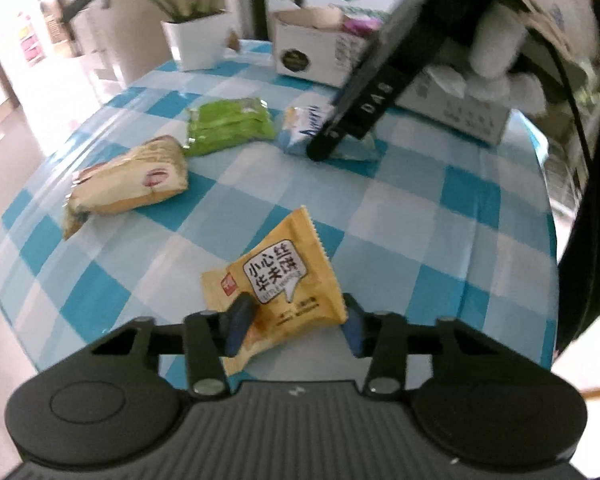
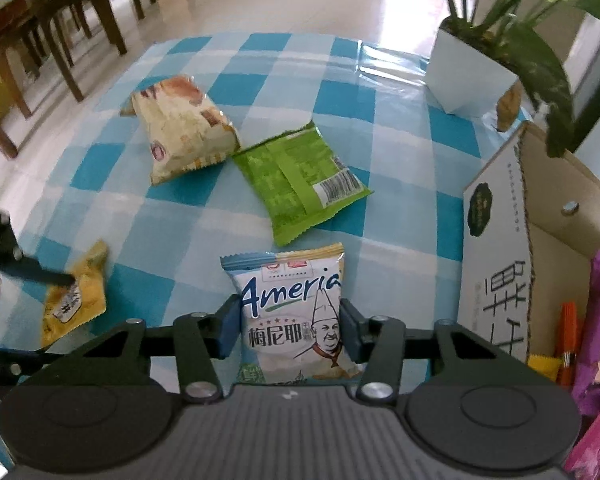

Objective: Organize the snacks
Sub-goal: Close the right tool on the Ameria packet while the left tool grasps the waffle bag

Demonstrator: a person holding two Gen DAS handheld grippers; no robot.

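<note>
Now right tongs [image 2: 288, 330] straddle white-blue Ameria snack pack [image 2: 294, 312] flat on bench [image 2: 400, 216], pads at both side edges, grip not yet sure. Pack's long axis runs straight ahead. Open snack box [image 2: 496, 248] just right. Left tongs [image 1: 296, 326] half-open around yellow pack [image 1: 278, 280].

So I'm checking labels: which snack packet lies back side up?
The green packet: its barcode and back seam face up. The yellow, white-blue and beige packets show printed fronts.
</note>
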